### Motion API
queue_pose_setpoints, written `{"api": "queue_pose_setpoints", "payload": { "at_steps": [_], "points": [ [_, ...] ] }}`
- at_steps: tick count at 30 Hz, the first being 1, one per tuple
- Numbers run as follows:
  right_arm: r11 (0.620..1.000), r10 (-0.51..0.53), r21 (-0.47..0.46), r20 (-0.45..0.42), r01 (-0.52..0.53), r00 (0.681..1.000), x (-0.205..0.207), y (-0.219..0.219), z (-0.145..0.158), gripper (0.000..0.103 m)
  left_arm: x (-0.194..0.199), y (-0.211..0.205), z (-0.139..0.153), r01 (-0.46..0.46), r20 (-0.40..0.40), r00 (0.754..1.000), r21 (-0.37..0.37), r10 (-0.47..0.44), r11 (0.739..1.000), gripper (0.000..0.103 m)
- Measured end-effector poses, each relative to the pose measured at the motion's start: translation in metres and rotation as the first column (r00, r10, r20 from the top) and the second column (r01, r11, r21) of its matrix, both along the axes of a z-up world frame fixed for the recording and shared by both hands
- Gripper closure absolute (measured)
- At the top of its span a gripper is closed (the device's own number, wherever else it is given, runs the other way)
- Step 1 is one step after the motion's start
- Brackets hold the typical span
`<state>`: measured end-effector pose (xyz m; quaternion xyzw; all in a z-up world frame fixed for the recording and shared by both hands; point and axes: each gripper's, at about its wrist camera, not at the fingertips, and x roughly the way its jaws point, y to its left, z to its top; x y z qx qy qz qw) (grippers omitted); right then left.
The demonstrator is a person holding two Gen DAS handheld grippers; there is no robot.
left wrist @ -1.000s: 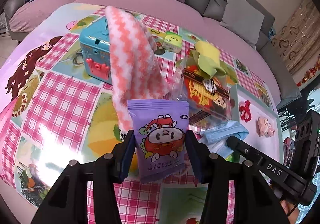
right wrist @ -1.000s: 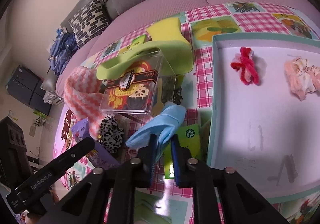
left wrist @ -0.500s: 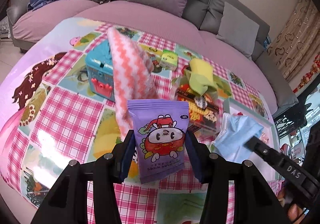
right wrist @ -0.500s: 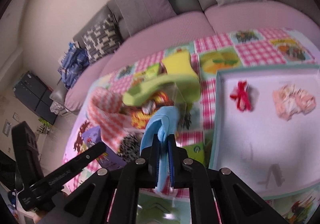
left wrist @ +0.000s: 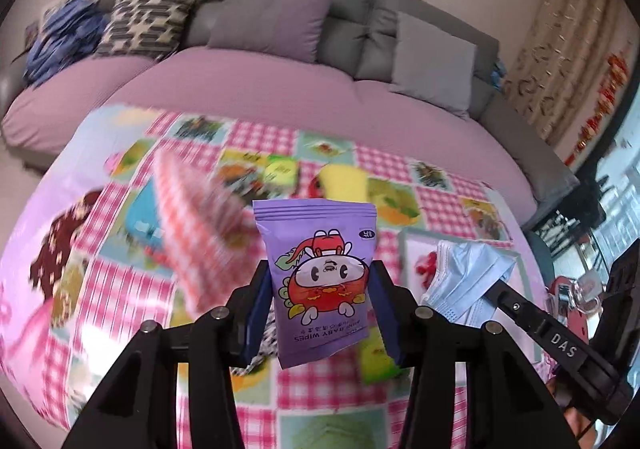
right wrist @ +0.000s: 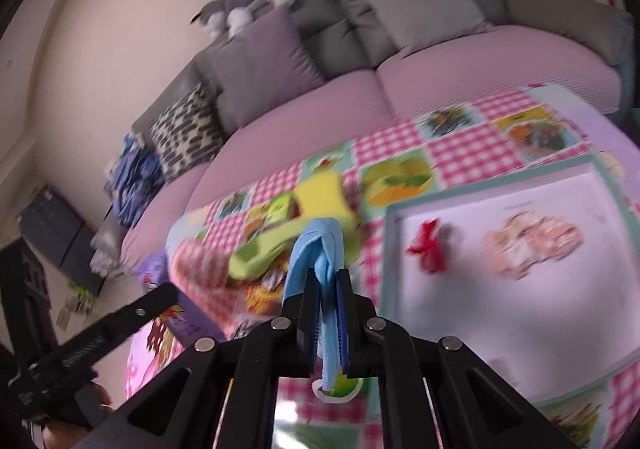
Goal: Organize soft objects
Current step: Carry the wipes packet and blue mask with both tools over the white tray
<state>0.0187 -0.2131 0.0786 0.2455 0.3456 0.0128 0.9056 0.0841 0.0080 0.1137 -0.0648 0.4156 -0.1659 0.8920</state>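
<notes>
My left gripper (left wrist: 320,313) is shut on a purple baby-wipes pack (left wrist: 320,277) and holds it high above the table. My right gripper (right wrist: 328,313) is shut on a light blue face mask (right wrist: 316,261), also lifted; the mask also shows in the left wrist view (left wrist: 468,285). A white tray (right wrist: 520,321) with a teal rim lies at the right and holds a red scrunchie (right wrist: 428,245) and a pink cloth bundle (right wrist: 532,245). A pink-and-white zigzag cloth (left wrist: 192,225) and a yellow-green cloth (right wrist: 280,245) lie on the table.
The table has a pink checked picture cloth (left wrist: 120,289). A teal box (left wrist: 140,225), a clear snack box (right wrist: 260,289) and a small green pack (left wrist: 282,169) stand on it. A grey sofa with cushions (left wrist: 272,17) curves behind.
Both grippers have risen well above the table, each with its item. The right gripper has closed tighter on the mask and turned toward the tray.
</notes>
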Motion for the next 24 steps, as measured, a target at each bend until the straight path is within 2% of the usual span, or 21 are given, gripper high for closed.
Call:
{"api": "queue_pose_setpoints", "payload": {
  "at_steps": [7,13,19,24],
  "points": [
    [0.986,-0.159,-0.044,0.025,0.160,0.987,-0.010,-0.040,0.025,0.095,0.015,-0.044,0.019,0.087,0.019,0.996,0.011,-0.087,0.996,0.056],
    [0.956,-0.278,-0.088,0.035,0.280,0.960,-0.018,-0.074,0.042,0.095,0.019,-0.075,0.014,0.142,-0.020,0.990,-0.043,-0.143,0.989,0.058],
    [0.917,-0.384,-0.111,0.017,0.383,0.923,-0.026,-0.107,0.040,0.095,0.022,-0.114,0.007,0.209,-0.033,0.977,-0.039,-0.210,0.977,0.059],
    [0.894,-0.435,-0.131,-0.027,0.428,0.900,-0.032,-0.126,0.025,0.095,0.023,-0.141,-0.014,0.260,-0.062,0.963,-0.034,-0.262,0.965,0.059]
  ]
}}
